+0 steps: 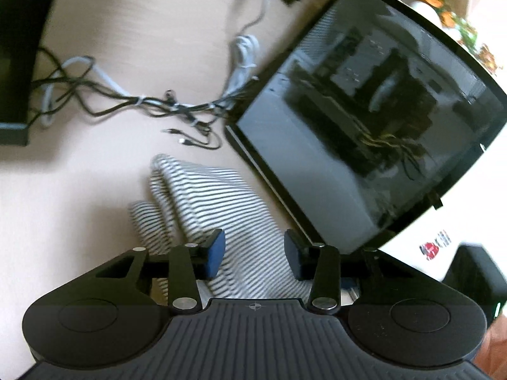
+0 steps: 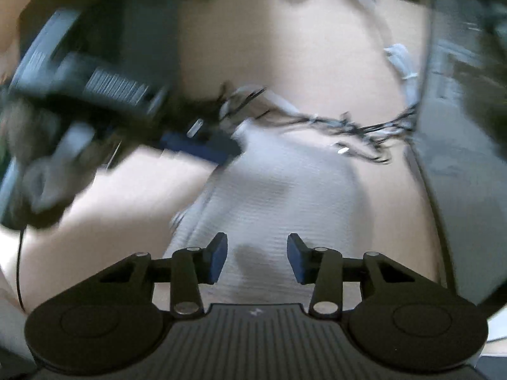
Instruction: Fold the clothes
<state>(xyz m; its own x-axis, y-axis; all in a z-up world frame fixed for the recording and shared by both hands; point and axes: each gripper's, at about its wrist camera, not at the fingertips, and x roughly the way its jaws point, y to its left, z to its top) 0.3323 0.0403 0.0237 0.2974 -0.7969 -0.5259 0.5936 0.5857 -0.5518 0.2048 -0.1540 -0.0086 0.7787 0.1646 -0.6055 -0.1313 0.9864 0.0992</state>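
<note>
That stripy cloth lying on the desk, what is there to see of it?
The striped garment is soft fabric in thin dark and white stripes, lying bunched and partly folded on the pale desk, with a rolled fold along its far edge. It lies beside the dark monitor, just short of the tangled cables. The left gripper hovers over it with jaws apart, pads not pressing it.

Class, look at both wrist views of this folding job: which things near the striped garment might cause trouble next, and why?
1. The tangle of cables lies just beyond the striped garment; a dragged fold may snag them.
2. The monitor lies beside the garment, so a sweeping claw might knock it.
3. The left claw and right claw both stand open over the cloth, so neither grips it yet.
</note>
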